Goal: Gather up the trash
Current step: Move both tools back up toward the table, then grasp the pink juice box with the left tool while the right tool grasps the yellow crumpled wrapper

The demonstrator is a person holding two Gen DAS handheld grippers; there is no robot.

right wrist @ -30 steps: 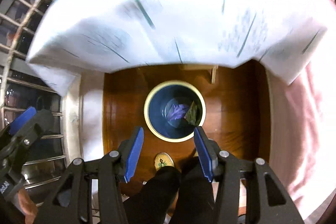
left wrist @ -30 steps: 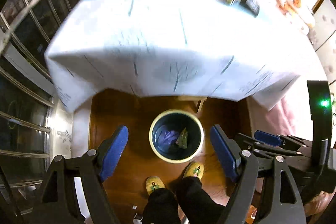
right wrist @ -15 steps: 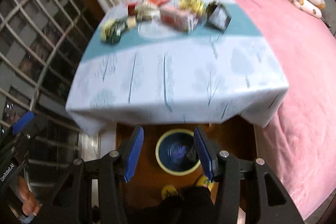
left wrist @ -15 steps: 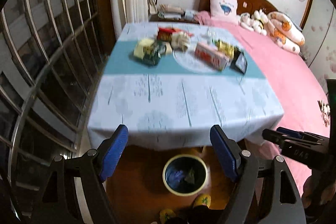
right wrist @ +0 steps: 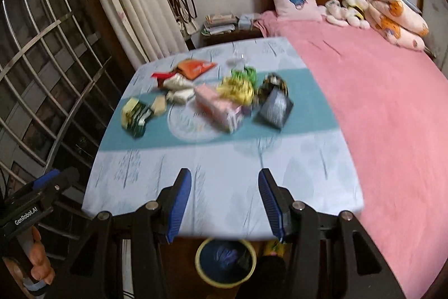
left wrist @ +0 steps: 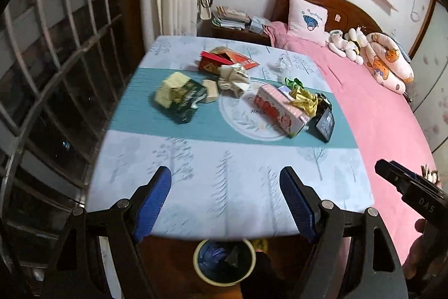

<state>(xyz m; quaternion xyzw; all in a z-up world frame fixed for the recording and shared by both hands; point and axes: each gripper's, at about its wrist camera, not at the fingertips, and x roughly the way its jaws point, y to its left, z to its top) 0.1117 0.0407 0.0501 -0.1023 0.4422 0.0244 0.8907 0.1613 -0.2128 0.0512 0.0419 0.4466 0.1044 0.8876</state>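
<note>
Trash lies across the far half of the clothed table (left wrist: 224, 181): a green and yellow packet (left wrist: 179, 97), crumpled paper (left wrist: 233, 77), a red box (left wrist: 221, 60), a pink carton (left wrist: 280, 109), a gold wrapper (left wrist: 303, 100) and a black packet (left wrist: 324, 122). The same pile shows blurred in the right wrist view, with the pink carton (right wrist: 218, 105) at its middle. My left gripper (left wrist: 225, 195) is open and empty above the table's near edge. So is my right gripper (right wrist: 225, 201). A round bin (left wrist: 225, 262) with purple and dark scraps stands on the floor below (right wrist: 225, 262).
A pink bed (right wrist: 378, 108) with a pillow and soft toys runs along the table's right side. A barred window (left wrist: 47, 74) and curtains fill the left. A nightstand with papers (left wrist: 232, 18) stands behind the table. The person's dark leg and a yellow slipper (right wrist: 273, 247) are beside the bin.
Both grippers rose from over the bin and tilted up, so the tabletop and its trash came into view. The bin slid to the bottom edge. The jaws kept their spread.
</note>
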